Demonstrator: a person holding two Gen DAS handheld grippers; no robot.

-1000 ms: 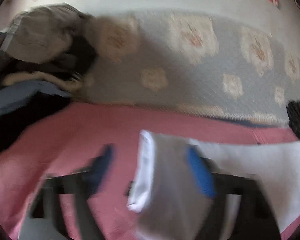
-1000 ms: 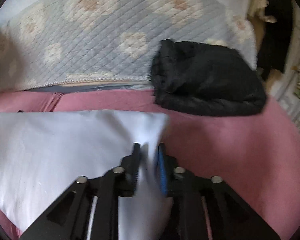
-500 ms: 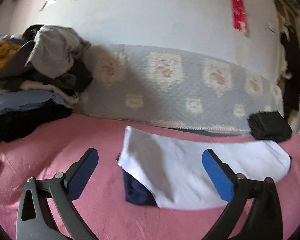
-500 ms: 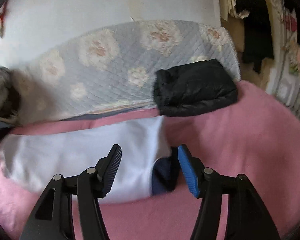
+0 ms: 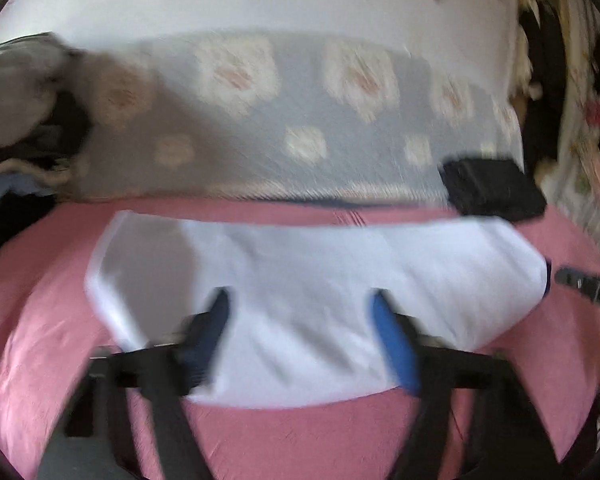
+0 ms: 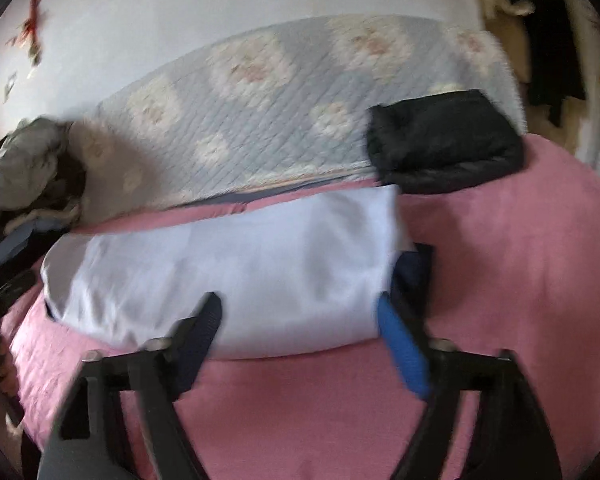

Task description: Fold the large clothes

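Now the white garment (image 5: 312, 280) lies folded into a long strip near the back edge of the pink bed (image 6: 500, 280), and the left gripper (image 5: 300, 320) and right gripper (image 6: 300, 324), jaws just narrowing, hold nothing, so more folds seem left.

Both of my wrist cameras are looking forward and down across the bed (image 5: 60, 320), toward the quilt (image 5: 300, 120) against the wall. The left view is sitting close over the white garment (image 5: 320, 280), facing it squarely. The right view is standing a little further right, catching the same garment (image 6: 220, 272) at a slant. Both are sharing the garment, the quilt (image 6: 280, 92) and the black bundle (image 5: 492, 188) (image 6: 448, 144).
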